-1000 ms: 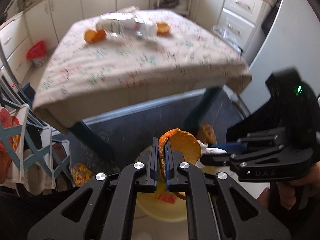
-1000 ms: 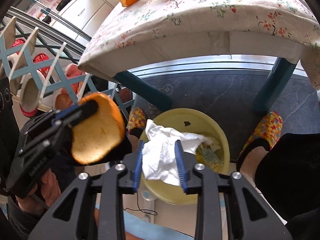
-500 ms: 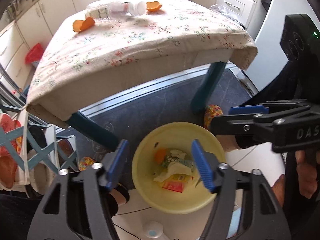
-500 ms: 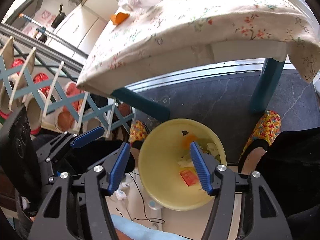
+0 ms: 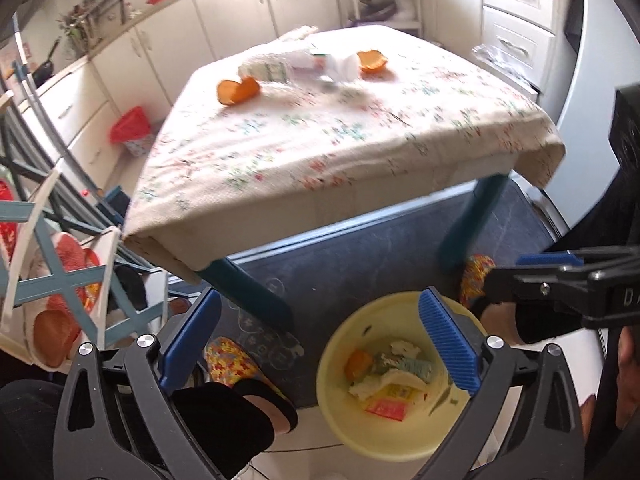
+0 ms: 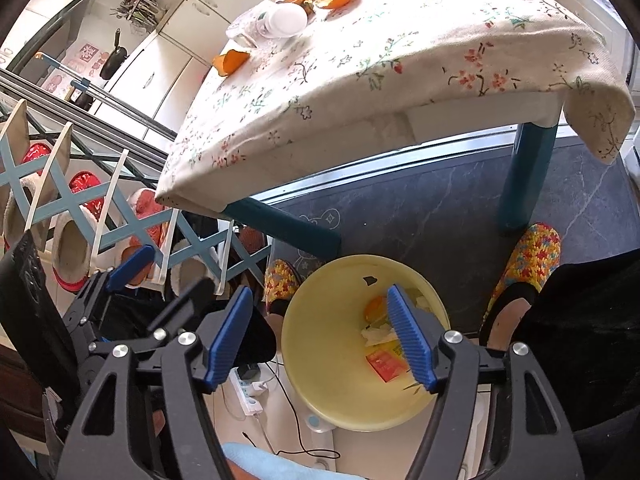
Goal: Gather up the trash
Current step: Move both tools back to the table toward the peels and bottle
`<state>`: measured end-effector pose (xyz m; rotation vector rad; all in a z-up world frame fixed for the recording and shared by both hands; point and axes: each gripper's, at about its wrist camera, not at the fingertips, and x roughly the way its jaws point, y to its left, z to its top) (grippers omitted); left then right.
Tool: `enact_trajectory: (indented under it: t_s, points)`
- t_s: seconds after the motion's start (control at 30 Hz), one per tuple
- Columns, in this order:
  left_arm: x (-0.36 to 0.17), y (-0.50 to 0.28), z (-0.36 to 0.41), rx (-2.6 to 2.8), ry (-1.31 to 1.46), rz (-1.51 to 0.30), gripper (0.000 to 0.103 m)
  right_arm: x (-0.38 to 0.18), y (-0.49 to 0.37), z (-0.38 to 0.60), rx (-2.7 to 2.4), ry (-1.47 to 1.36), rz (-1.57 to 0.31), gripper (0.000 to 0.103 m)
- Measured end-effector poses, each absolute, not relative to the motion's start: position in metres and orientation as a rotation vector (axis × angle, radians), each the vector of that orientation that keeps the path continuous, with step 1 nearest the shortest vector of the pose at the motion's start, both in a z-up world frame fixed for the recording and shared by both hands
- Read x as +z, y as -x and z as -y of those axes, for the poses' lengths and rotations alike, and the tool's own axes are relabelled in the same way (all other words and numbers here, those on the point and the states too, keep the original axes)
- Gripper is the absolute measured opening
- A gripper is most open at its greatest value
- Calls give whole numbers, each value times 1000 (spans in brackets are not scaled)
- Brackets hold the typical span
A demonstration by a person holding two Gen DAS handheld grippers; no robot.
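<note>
A yellow bin [image 5: 360, 440] stands on the floor below both grippers. In it lie an orange peel [image 5: 358, 362], a white tissue [image 5: 380, 384] and a red packet [image 5: 386, 406]. My left gripper [image 5: 320, 340] hangs above the bin; its jaws are opening, with nothing between them. My right gripper [image 6: 320, 336] is also over the bin [image 6: 328, 360], its jaws opening and empty. On the flowered tablecloth [image 5: 320, 152] rest two orange peels [image 5: 236, 90] [image 5: 372, 60] and a crumpled plastic bottle [image 5: 280, 68]. The right wrist view shows them too: a peel [image 6: 232, 60], the bottle [image 6: 286, 20].
A person's feet in colourful slippers [image 6: 532, 256] [image 6: 282, 284] stand either side of the bin on a dark mat [image 6: 420, 220]. A blue rack of slippers [image 6: 80, 216] is at the left. A power strip and cable [image 6: 250, 394] lie on the floor. Teal table legs [image 6: 524, 176] are close behind the bin.
The left gripper let go of the orange peel and the right one let go of the white tissue. Both now lie in the bin. Both pairs of jaws have spread wide.
</note>
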<state>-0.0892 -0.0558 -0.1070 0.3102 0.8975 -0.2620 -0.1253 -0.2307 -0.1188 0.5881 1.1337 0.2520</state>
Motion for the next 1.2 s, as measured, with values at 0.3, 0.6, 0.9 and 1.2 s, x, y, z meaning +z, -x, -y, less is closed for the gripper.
enact_trajectory:
  t_s: [0.3, 0.6, 0.9, 1.2]
  points:
    - [-102, 87, 49, -268, -231, -910, 95, -103, 129, 228, 222, -520, -1055, 70]
    - [-96, 79, 48, -316, -154, -931, 95, -81, 131, 217, 212, -411, -938, 74]
    - [-69, 52, 24, -262, -33, -864, 95, -68, 124, 215, 197, -376, -879, 75]
    - [-33, -3, 4, -203, -5, -782, 95, -56, 106, 227, 158, -371, -828, 76]
